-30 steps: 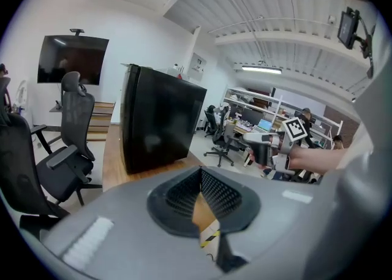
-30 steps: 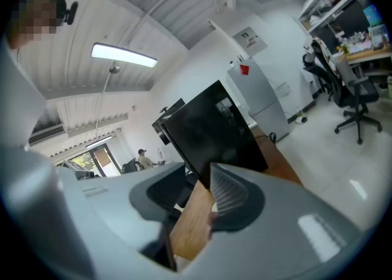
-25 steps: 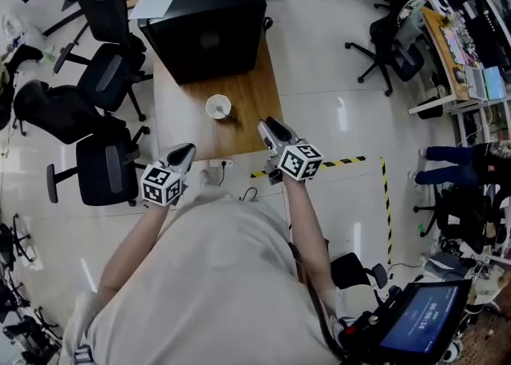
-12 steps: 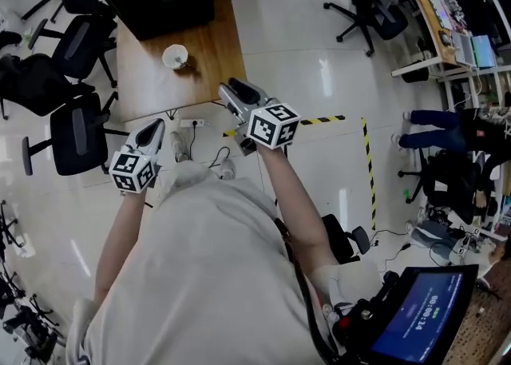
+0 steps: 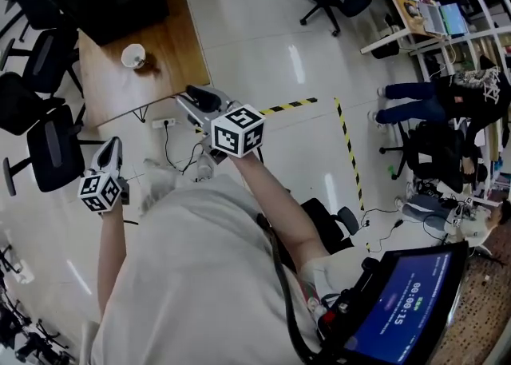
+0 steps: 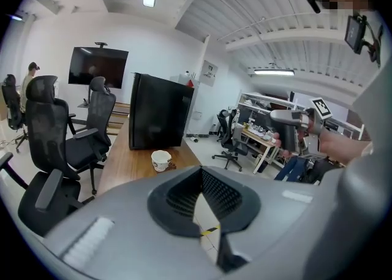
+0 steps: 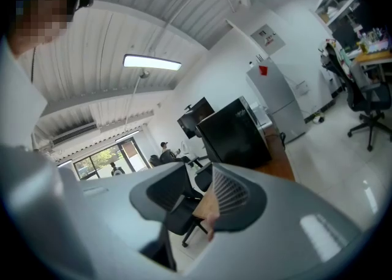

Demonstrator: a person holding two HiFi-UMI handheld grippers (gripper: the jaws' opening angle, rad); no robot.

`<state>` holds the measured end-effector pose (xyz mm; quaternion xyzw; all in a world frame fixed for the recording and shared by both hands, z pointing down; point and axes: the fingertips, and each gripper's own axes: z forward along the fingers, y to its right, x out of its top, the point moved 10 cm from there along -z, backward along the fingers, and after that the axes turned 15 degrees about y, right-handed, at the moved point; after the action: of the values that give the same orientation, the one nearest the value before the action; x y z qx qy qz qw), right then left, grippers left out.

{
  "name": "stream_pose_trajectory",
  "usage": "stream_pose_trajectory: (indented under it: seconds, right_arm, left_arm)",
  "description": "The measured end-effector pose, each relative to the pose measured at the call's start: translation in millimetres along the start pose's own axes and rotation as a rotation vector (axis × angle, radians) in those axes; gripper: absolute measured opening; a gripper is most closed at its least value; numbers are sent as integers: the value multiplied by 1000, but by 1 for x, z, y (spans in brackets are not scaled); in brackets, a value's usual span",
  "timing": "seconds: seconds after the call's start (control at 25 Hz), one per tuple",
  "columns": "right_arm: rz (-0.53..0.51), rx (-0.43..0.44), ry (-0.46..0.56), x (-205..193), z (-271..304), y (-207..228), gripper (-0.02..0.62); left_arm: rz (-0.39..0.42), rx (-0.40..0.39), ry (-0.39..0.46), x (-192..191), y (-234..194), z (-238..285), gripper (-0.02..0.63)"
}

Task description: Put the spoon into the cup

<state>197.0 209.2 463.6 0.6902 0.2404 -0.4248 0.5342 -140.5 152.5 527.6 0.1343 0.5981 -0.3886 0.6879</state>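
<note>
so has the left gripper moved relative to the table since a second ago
Yes. The left gripper has pulled back from the wooden table: its jaws overlapped the near edge before, now floor shows between them.

Well behind my jaws, low at my right side, a dark-framed blue screen (image 5: 403, 307) shows white timer digits, seemingly 00:15; its smaller print is unreadable.

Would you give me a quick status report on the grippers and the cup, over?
Left gripper and right gripper open, empty. Cup upright on wooden table, both grippers off the table. Spoon not made out.
</note>
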Motion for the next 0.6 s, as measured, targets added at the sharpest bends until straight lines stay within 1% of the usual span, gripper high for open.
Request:
stream_pose_trajectory:
  seconds: [0.16, 0.28, 0.4, 0.6]
  right_arm:
    - [-45, -25, -13, -3, -6, -1, 133]
    - [-92, -58, -28, -3, -11, 2, 135]
    - [-112, -100, -40, -3, -27, 3, 135]
    - [-175, -163, -16, -9, -48, -4, 135]
  left_arm:
    - [-18, -3, 20, 5, -11, 1, 2]
    - [-15, -35, 31, 9, -11, 5, 2]
    - [-11, -56, 44, 12, -7, 5, 2]
    - [-29, -43, 48, 11, -19, -2, 2]
